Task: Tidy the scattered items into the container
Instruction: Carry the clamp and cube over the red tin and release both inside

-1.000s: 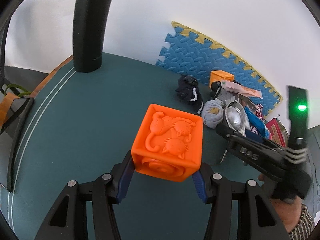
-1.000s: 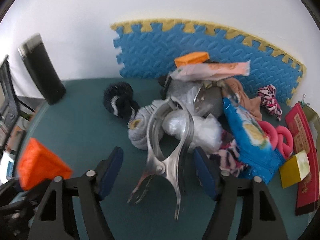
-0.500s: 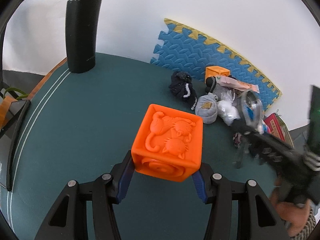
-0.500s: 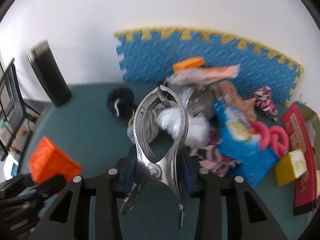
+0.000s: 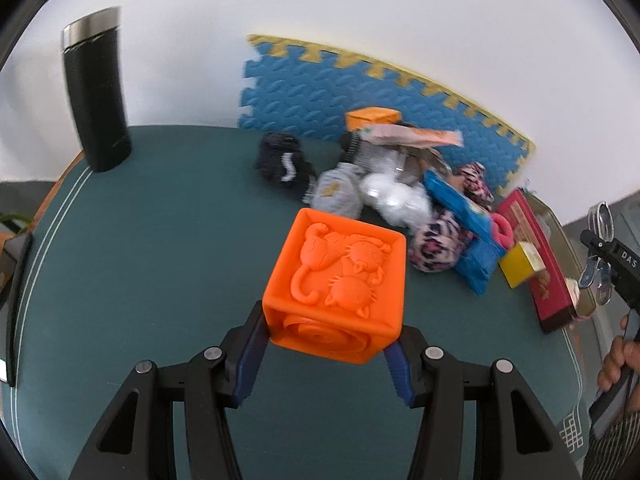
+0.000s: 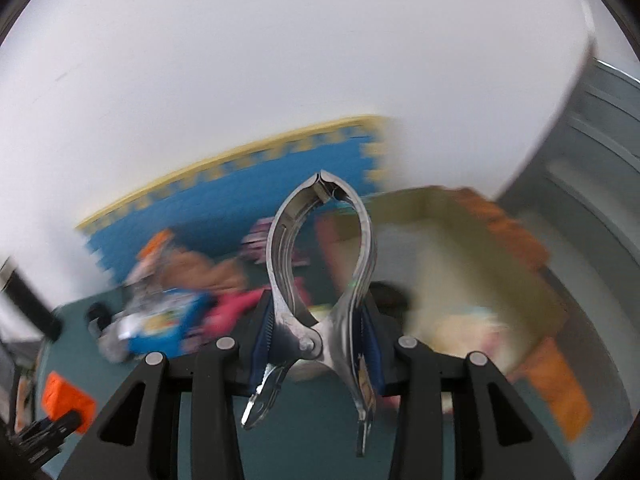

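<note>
My left gripper (image 5: 326,344) is shut on an orange toy cube (image 5: 340,280) with cat reliefs, held above the dark green table (image 5: 160,260). My right gripper (image 6: 318,332) is shut on a large metal spring clamp (image 6: 320,256), lifted and pointing at a blurred cardboard box (image 6: 480,264) on the right. In the left wrist view the right gripper with the metal clamp (image 5: 600,256) is at the far right edge. A pile of scattered items (image 5: 400,192) lies before a blue foam mat (image 5: 360,92).
A black tumbler (image 5: 96,92) stands at the back left. A red box (image 5: 536,268) and a yellow block (image 5: 520,264) lie right of the pile. A black sock (image 5: 280,160) lies left of it. A grey ribbed wall (image 6: 592,152) rises right of the cardboard box.
My right gripper closed on the metal clamp, lifted it off the pile and swung right toward the cardboard box. My left gripper kept hold of the orange cube and turned slightly right.
</note>
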